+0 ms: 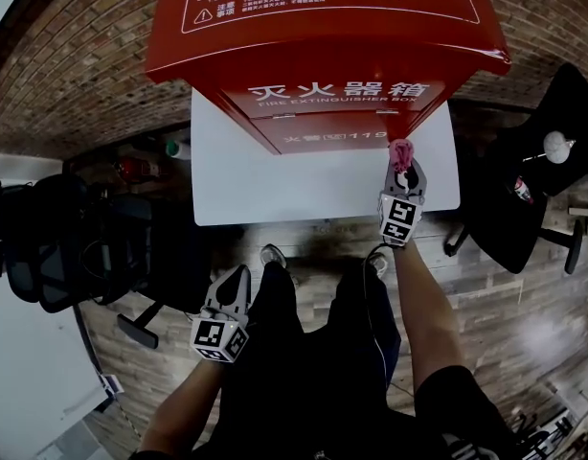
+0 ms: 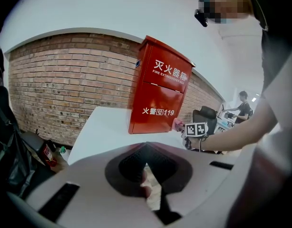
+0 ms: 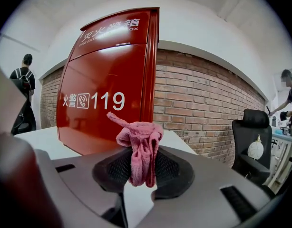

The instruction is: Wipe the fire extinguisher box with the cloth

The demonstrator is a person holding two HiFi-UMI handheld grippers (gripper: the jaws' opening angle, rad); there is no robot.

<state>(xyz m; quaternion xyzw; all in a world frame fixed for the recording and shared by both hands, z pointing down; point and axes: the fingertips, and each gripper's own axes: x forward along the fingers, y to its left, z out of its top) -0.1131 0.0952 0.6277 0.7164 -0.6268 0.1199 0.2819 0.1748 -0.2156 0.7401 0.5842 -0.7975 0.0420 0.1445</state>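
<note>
Hanging low beside the person's legs, the left gripper (image 1: 240,276) has its jaws pressed together on nothing. Farther out, the right gripper (image 1: 403,171) pinches a bunched pink cloth (image 3: 140,144) and holds it close to the lower right front corner of the red fire extinguisher box (image 1: 342,99); whether they touch cannot be judged. The box stands upright on a white table (image 1: 265,185), with a brick wall (image 1: 74,75) behind.

Glossy red metal box (image 3: 108,80); soft pink knit cloth (image 3: 141,148); smooth matt white desk (image 1: 275,175); rough brick wall (image 3: 203,103).
</note>
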